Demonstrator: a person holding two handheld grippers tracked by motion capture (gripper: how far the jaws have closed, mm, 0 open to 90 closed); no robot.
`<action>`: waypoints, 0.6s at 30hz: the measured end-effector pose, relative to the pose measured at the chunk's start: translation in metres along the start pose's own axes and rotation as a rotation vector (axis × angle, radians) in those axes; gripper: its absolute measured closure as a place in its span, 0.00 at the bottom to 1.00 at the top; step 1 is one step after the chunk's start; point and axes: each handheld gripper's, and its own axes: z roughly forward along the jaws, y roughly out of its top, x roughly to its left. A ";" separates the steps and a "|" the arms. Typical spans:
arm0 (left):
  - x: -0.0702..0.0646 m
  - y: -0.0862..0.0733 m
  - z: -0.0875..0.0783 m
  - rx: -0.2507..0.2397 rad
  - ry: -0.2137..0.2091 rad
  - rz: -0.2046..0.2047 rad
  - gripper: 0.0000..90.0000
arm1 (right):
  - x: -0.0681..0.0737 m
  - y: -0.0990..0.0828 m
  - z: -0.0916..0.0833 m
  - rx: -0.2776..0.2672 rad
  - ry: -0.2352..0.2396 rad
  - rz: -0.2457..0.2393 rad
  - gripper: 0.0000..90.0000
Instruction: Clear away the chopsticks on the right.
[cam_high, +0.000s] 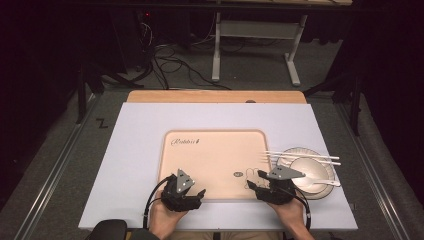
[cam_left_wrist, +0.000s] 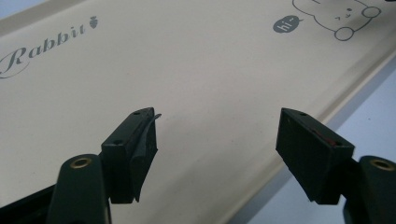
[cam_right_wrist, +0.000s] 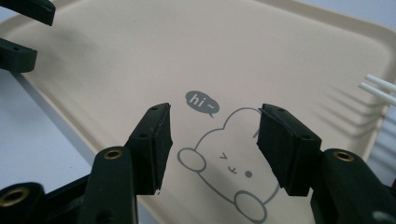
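Reading "Rabbit" and "hi~", the beige tray (cam_high: 215, 150) lies under both empty grippers.

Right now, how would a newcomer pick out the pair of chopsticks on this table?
Start from the beige tray at the middle of the white table. Just off its right edge stands a round plate with a bowl on it. The chopsticks are the two thin white sticks lying across them.
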 end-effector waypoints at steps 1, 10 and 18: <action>0.000 0.000 0.000 -0.001 0.001 0.000 0.33 | 0.001 0.000 0.000 0.002 0.000 -0.001 0.51; -0.001 0.000 0.000 0.000 -0.004 0.000 0.33 | 0.003 0.001 -0.003 -0.019 -0.011 -0.033 0.51; -0.002 -0.001 0.001 0.005 -0.003 0.005 0.33 | 0.005 0.001 -0.006 -0.021 0.003 -0.044 0.51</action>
